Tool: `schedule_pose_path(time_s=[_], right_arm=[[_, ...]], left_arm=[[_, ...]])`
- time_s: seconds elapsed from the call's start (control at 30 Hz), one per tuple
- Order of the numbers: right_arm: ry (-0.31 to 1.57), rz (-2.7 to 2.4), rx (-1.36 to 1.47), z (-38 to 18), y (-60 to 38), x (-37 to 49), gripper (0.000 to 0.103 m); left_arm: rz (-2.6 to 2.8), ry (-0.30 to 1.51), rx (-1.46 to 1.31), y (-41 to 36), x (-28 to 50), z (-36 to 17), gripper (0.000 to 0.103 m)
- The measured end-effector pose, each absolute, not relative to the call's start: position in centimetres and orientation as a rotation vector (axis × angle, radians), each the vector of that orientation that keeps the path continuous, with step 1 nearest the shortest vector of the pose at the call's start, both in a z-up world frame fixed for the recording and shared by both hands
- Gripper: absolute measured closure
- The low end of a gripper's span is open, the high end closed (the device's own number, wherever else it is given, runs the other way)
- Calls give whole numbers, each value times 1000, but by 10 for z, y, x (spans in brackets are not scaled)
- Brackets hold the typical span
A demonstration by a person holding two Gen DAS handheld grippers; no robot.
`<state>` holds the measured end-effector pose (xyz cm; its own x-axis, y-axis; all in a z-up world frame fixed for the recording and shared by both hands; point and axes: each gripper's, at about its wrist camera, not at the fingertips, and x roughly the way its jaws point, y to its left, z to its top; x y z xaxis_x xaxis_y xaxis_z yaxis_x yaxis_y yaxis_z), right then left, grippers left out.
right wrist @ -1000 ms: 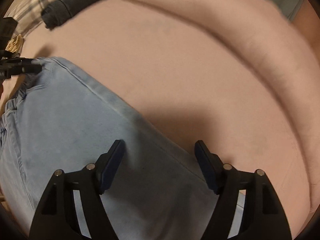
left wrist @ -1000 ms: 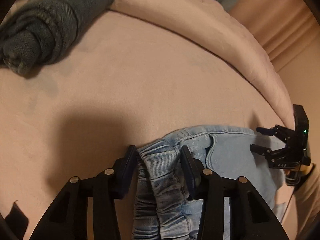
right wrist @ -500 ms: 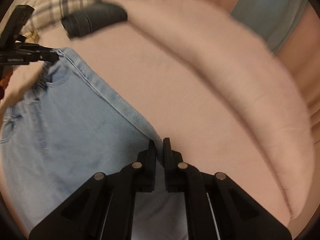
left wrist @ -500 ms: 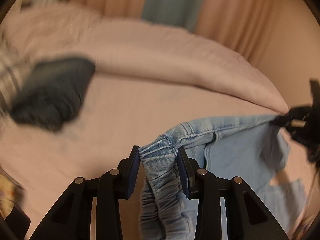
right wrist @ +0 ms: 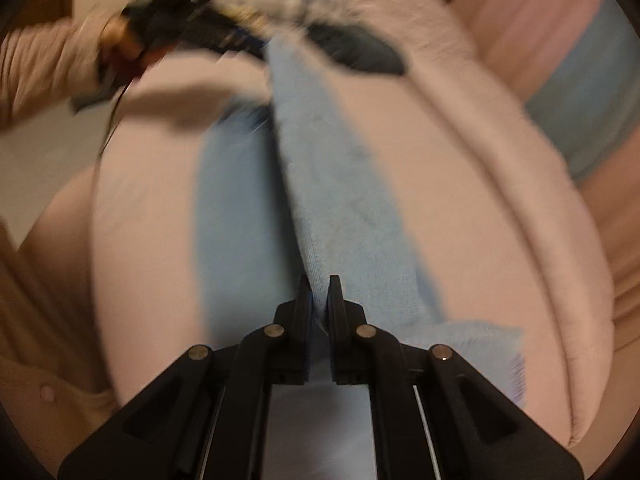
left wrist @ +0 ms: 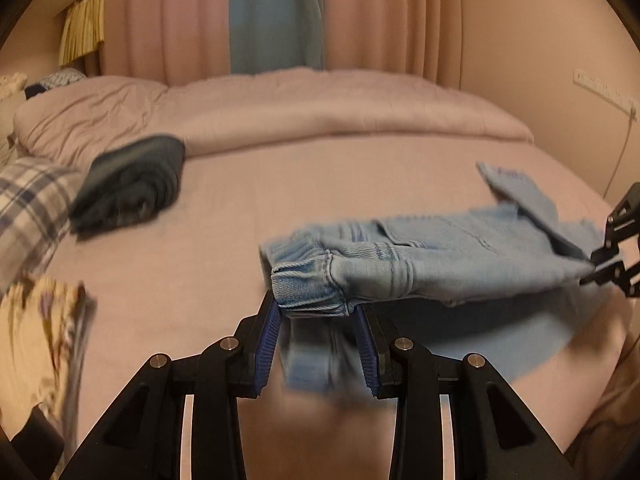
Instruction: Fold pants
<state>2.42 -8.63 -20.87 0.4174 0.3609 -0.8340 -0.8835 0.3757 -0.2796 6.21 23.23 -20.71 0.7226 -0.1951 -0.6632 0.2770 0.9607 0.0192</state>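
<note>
Above the pink bed (left wrist: 280,184), we hold soft, floppy light-blue jeans (left wrist: 420,268): left gripper (left wrist: 316,320) clamping the bunched waistband, right gripper (right wrist: 319,312) pinching a leg fold.

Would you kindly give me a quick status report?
Left tongs shut on jeans waistband; right tongs shut on them. Jeans lifted, stretched between. Dark garment lies aside.

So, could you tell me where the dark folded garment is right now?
In the left wrist view the dark folded garment lies on the bed at left, beside the plaid pillow, well apart from the lifted jeans.

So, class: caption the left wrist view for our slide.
Left gripper and right gripper hold light blue jeans above the bed.
</note>
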Motion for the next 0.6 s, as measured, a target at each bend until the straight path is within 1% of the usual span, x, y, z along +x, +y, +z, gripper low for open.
schedule_pose_path(time_s=[0.07, 0.13, 0.27, 0.33, 0.43, 0.47, 0.53, 0.6], right_arm=[[803, 907, -854, -235, -81, 11, 96], [821, 896, -865, -249, -78, 11, 96], [809, 872, -881, -244, -68, 13, 96], [805, 873, -877, -238, -65, 14, 96], [869, 868, -846, -256, -60, 15, 95], [878, 867, -862, -263, -53, 14, 92], [874, 850, -907, -273, -45, 9, 92], [832, 845, -952, -275, -42, 4, 92]], left_arm=[[-251, 742, 128, 231, 56, -213, 67], [-244, 748, 120, 231, 47, -216, 67], [-249, 700, 103, 231, 36, -209, 67], [-237, 740, 126, 228, 38, -220, 67], [-209, 831, 149, 226, 37, -247, 67], [-192, 852, 150, 228, 35, -251, 67], [-171, 862, 120, 239, 29, -250, 67], [-141, 862, 62, 254, 22, -242, 67]])
